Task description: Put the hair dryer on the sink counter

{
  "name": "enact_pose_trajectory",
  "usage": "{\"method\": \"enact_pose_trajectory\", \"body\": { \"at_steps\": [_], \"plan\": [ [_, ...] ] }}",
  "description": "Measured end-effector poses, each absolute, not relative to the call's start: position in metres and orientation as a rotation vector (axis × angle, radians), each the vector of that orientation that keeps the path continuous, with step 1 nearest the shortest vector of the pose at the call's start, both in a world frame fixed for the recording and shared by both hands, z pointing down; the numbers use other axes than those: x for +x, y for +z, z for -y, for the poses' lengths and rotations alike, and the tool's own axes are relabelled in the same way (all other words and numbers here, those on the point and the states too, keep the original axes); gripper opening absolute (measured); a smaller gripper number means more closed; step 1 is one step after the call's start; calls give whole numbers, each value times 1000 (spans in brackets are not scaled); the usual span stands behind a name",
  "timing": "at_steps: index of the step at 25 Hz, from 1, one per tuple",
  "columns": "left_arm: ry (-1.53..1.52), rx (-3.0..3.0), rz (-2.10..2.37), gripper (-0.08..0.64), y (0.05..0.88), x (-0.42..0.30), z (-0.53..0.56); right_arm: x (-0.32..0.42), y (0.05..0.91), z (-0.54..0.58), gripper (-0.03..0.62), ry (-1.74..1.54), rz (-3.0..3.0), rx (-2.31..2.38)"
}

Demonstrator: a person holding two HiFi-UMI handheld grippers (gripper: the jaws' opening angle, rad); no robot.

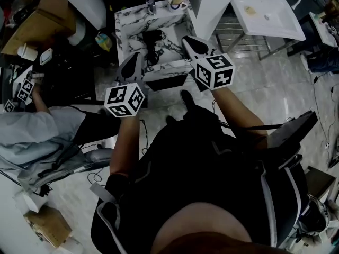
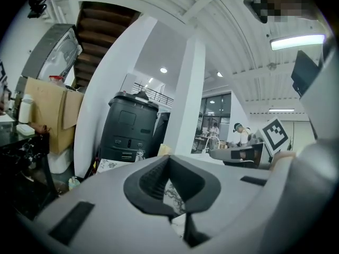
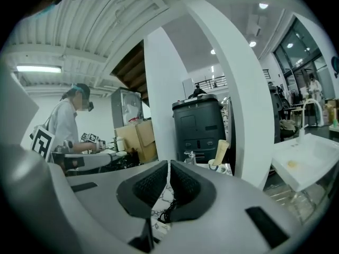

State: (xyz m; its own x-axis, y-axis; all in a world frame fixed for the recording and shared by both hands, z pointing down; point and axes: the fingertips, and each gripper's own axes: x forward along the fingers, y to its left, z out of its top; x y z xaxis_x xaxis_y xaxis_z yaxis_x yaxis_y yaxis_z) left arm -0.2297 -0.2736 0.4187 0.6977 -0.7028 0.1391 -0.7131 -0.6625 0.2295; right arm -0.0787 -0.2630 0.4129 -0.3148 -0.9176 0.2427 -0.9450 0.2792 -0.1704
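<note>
marble-pattern sink counter (image 1: 127,15), 1 of it, stands ahead of the seated person in the head view, w/ 1 black hair dryer (image 1: 153,39) lying on its top near the middle, free of both tools. at the counter's back edge: 1 faucet (image 1: 151,5) and 1 cup (image 1: 176,4) w/ a pale stick-like thing in it. 2 hand-held grippers are up in front of the counter, each w/ 1 marker cube. left gripper (image 1: 133,62) is at the counter's near-left corner, its cube (image 1: 124,100) closer to the body; its own view shows the 2 pads pressed together w/ nothing between. right gripper (image 1: 189,42) is over the counter's right edge, just beside the dryer but not touching it, its cube (image 1: 214,70) behind it; its view shows the jaws together too, only a hairline slit, nothing gripped, and a bit of black cord on the marble below. 1 white basin (image 1: 267,15) on a metal frame sits well to the right. 1 other person (image 1: 32,128) is at the left, w/ 2 more marker cubes at their hands. 2 cardboard boxes: 1 top left (image 1: 32,25), 1 bottom left (image 1: 47,227). both gripper views also show 1 dark bin-like unit (image 2: 130,123) beyond the counter.
</note>
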Motion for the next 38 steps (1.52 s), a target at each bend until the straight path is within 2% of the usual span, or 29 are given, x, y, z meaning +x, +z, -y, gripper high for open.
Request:
{"method": "enact_pose_trajectory", "body": {
  "at_steps": [13,25,38],
  "plan": [
    [11,2674,1179,5,383,-223,258,-66,384,254,28,359,2483,1778],
    [-42,2678,1308,5,349,-176,259,-11,361,260,26,291,2506,1792],
    [-40,2649,1407,5,345,-153,263,15,358,263,24,266,2546,1773]
  ]
}}
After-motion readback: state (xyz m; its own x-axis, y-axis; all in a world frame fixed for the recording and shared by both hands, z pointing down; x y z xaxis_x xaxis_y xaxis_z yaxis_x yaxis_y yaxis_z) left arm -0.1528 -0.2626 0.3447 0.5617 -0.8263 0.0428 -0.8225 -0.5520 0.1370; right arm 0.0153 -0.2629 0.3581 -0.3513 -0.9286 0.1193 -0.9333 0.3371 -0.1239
